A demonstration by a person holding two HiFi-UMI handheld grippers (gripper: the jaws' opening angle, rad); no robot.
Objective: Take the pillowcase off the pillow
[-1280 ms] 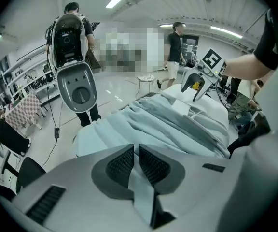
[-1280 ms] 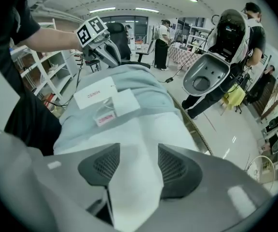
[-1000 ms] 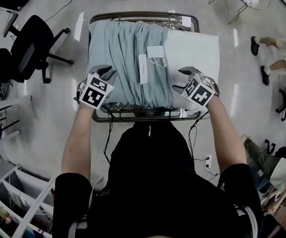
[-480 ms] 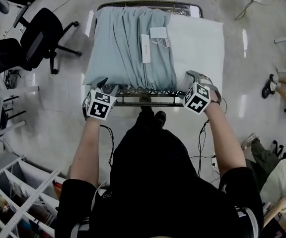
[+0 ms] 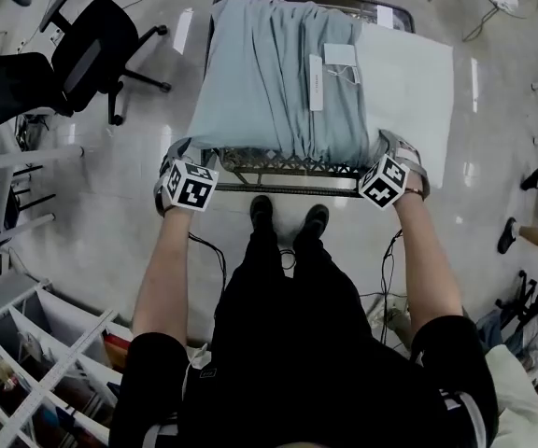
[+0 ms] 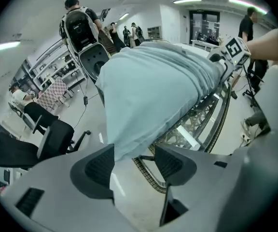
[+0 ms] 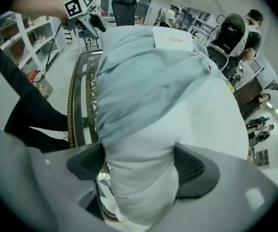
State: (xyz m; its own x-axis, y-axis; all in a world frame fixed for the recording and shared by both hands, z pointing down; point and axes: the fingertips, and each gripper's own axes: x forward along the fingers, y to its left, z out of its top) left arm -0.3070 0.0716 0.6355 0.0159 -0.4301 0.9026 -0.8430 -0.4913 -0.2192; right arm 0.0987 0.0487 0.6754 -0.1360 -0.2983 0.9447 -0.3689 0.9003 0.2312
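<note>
Both were opening: left hand-held gripper (image 6: 132,164) gaping round the pillowcase (image 5: 269,82), right hand-held gripper (image 7: 136,166) loosening on your pillow (image 5: 409,91), which might slide floorward.

Head view: overhead, faces steeply down, takes in whole table (image 5: 288,168) and pillow (image 5: 409,82). Left gripper view: low, close at near-left corner, faces across pillowcase (image 6: 153,81) toward right gripper (image 6: 226,62). Right gripper view: close at near-right corner, faces toward left gripper (image 7: 93,21). All share pillowcase, table rim.
</note>
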